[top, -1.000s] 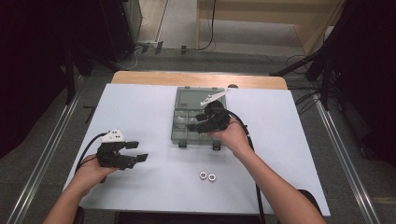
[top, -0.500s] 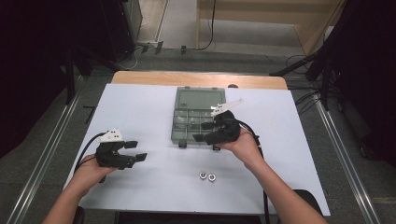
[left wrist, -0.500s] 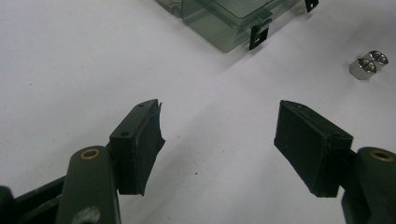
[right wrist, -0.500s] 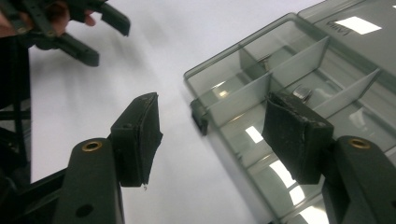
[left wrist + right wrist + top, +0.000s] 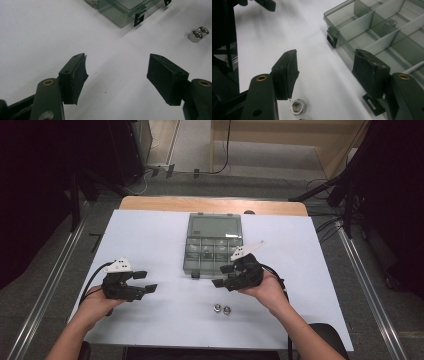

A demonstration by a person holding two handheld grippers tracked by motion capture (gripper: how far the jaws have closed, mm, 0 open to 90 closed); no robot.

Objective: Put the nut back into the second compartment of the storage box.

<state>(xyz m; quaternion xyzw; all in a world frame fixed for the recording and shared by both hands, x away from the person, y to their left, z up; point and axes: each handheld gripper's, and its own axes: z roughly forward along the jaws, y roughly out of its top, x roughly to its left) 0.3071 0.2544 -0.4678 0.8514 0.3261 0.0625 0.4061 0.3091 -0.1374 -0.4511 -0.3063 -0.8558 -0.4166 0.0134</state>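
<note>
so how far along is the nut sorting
Partly done, it seems: the open compartment box already holds small parts, one nut-like piece visible inside. In hand: the right gripper is open and empty, near the two nuts on the table. Left: both nuts. The left gripper waits open.

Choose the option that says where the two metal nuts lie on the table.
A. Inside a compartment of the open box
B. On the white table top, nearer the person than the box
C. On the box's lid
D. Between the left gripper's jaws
B: the two nuts lie side by side on the bare table, in front of the clear compartment box and outside it.
</note>
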